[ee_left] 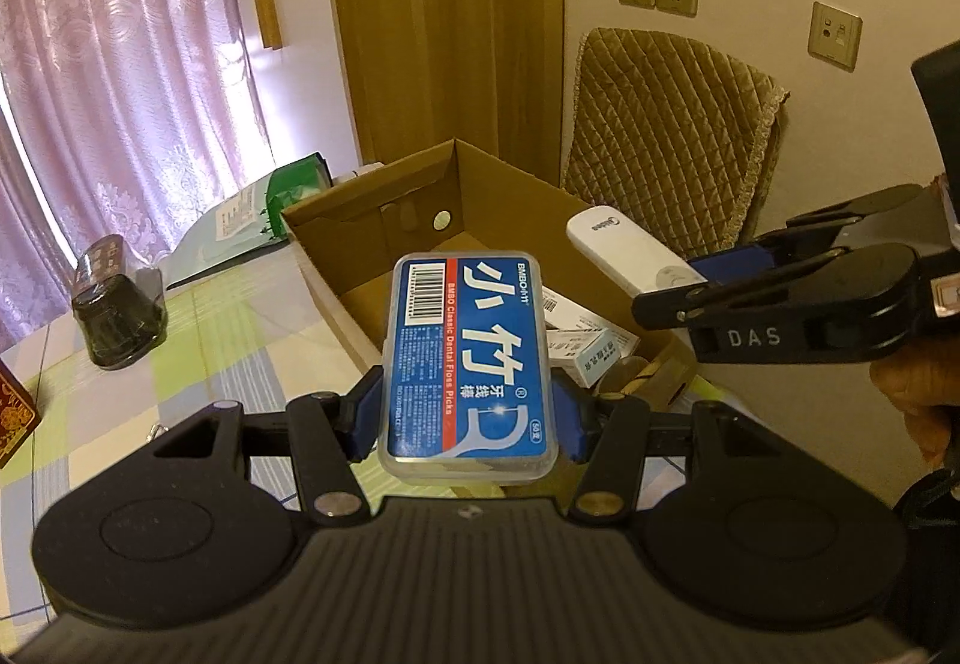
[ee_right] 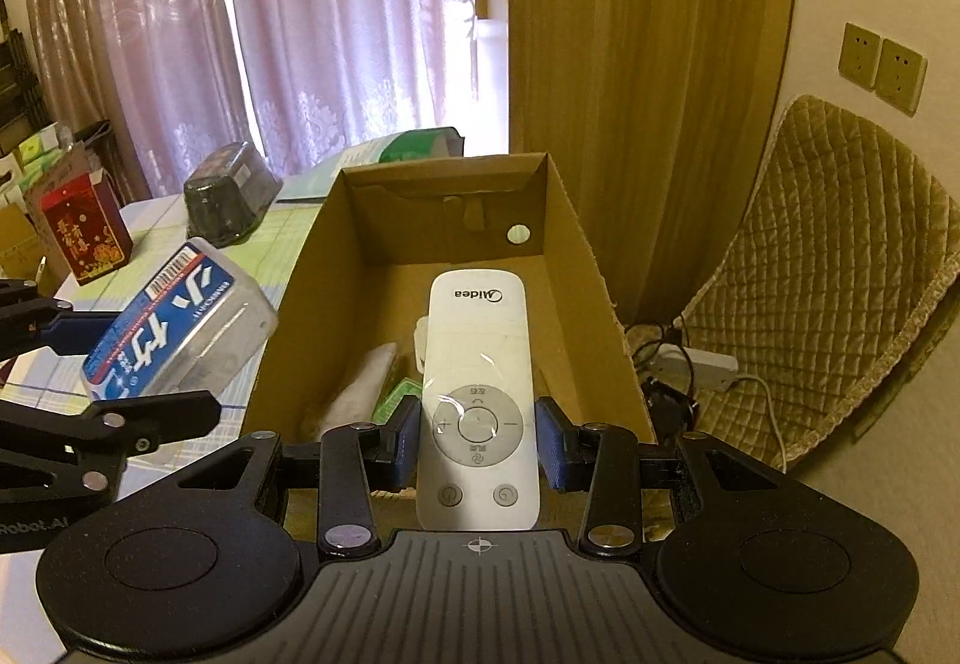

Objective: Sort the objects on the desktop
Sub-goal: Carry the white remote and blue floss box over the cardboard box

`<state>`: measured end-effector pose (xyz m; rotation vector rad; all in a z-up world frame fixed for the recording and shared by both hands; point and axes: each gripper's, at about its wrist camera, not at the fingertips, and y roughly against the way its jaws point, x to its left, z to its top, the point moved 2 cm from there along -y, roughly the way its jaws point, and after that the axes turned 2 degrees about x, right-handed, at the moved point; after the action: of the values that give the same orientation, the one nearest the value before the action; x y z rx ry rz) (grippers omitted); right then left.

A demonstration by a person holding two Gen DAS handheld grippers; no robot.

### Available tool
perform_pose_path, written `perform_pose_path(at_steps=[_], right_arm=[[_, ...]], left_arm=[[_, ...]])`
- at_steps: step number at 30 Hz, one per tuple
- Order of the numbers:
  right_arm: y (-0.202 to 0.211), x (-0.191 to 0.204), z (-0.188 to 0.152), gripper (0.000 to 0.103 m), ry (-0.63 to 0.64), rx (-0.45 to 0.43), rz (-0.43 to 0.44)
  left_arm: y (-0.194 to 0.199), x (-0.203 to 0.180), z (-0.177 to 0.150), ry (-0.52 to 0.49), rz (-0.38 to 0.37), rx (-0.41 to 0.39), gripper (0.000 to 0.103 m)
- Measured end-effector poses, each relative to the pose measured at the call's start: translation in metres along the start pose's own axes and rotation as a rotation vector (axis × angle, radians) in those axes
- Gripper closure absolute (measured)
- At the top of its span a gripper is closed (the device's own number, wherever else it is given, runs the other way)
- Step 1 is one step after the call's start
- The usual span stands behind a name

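Observation:
A clear floss-pick box with a blue label [ee_left: 468, 358] is clamped between the blue pads of my left gripper [ee_left: 468, 418], held above the near edge of an open cardboard box [ee_left: 366, 226]. In the right wrist view the same floss-pick box [ee_right: 174, 322] sits tilted in the left gripper [ee_right: 150, 364], just left of the cardboard box [ee_right: 570, 220]. My right gripper [ee_right: 477, 427] is shut on a white Midea remote [ee_right: 477, 340], which hangs over the carton's inside. From the left wrist view, the remote [ee_left: 624, 247] sticks out of the right gripper [ee_left: 666, 289] over the carton's right side.
Small white cartons [ee_left: 591, 349] and a white bag [ee_right: 360, 382] lie inside the cardboard box. On the checked tablecloth [ee_left: 210, 340] stand a dark plastic tub [ee_left: 117, 316], a red box [ee_right: 84, 226] and a green folder [ee_left: 252, 220]. A quilted chair [ee_right: 828, 268] and a power strip [ee_right: 696, 364] are to the right.

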<state>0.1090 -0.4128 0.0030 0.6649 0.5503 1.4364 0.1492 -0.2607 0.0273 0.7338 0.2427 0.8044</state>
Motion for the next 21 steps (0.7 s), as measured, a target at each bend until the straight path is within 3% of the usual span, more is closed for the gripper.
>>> perform_pose_path(at_steps=[21], right_arm=[[-0.027, -0.02, 0.011, 0.064, -0.032, 0.019, -0.004]], left_arm=[[-0.045, 0.003, 0.018, 0.0, 0.006, 0.024, 0.052]])
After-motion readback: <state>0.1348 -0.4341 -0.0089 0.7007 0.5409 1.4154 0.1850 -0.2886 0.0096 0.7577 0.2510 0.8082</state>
